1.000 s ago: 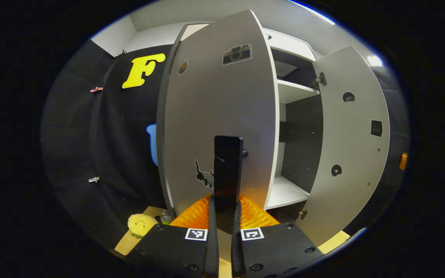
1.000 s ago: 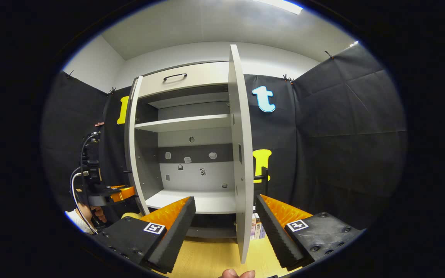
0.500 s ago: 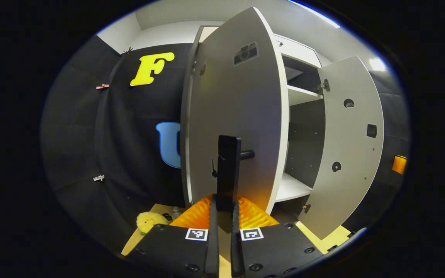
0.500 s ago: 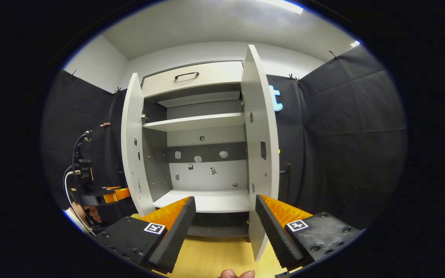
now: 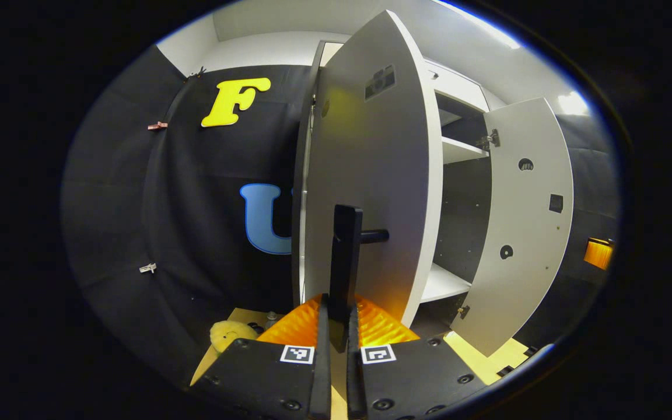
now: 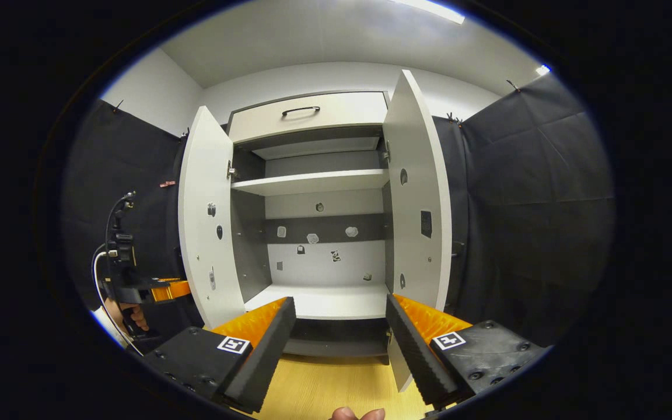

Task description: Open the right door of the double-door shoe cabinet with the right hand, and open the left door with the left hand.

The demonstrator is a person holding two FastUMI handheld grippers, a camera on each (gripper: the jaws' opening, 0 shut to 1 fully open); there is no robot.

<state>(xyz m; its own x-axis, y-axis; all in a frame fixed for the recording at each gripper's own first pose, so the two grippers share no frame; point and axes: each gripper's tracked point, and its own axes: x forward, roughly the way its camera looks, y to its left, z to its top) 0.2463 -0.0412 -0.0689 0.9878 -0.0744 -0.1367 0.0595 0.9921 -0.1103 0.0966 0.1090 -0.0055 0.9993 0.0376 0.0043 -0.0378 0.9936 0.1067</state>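
The shoe cabinet (image 6: 312,182) stands with both doors swung out. In the left gripper view my left gripper (image 5: 336,318) is shut on the black bar handle (image 5: 345,251) of the left door (image 5: 371,163), and the right door (image 5: 528,221) hangs open beyond it. In the right gripper view my right gripper (image 6: 339,329) is open in front of the cabinet and holds nothing. The left door (image 6: 205,221) and right door (image 6: 420,198) flank the bare shelves. The left gripper (image 6: 143,289) and the hand (image 6: 132,318) holding it sit at the far left, beside the left door.
A drawer with a dark handle (image 6: 301,111) tops the cabinet. Small stickers dot its back panel (image 6: 324,256). A yellow plush toy (image 5: 228,333) lies on the wooden floor (image 6: 324,385) left of the cabinet. Black cloth walls close in on both sides.
Both doors have swung wider open. The left gripper stayed shut on the left door's handle and moved out with it. The right door no longer stands between the right gripper's open fingers.
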